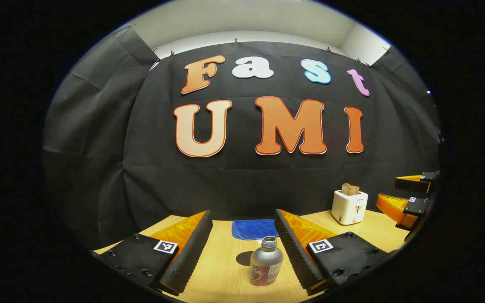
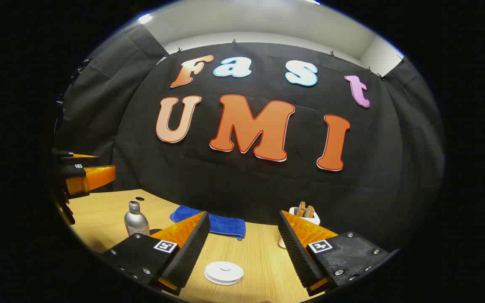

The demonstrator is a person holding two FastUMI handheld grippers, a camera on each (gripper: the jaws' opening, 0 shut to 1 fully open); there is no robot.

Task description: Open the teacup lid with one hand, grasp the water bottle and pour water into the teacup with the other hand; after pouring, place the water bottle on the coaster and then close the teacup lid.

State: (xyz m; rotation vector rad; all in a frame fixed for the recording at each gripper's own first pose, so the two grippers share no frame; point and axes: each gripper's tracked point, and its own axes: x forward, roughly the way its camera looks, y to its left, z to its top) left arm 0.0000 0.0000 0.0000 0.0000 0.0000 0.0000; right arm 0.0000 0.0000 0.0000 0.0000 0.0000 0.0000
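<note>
Brushed metal sits between your left hand-held gripper point(image 1: 242, 244) fingers: the bottle point(image 1: 266, 261) stands upright on the counter point(image 1: 225, 269), cap off, with both fingers spread wide and clear of it. Your right hand-held gripper point(image 2: 242, 246) is likewise released, hovering above the white lid point(image 2: 224, 272), which lies low on the wood ahead of its fingers.

I judge the lid comes first. Lower the right one squarely, take the small knob at the lid's centre, and lift straight up so the cup beneath is not dragged. With the left, close on the bottle's body below the shoulder, not the narrow neck, since the mouth is open and a tilt would spill.

The bottle is silver with a coloured label low on its body. Beyond it lie a blue cloth point(image 1: 254, 229) and a toaster point(image 1: 349, 206).
</note>
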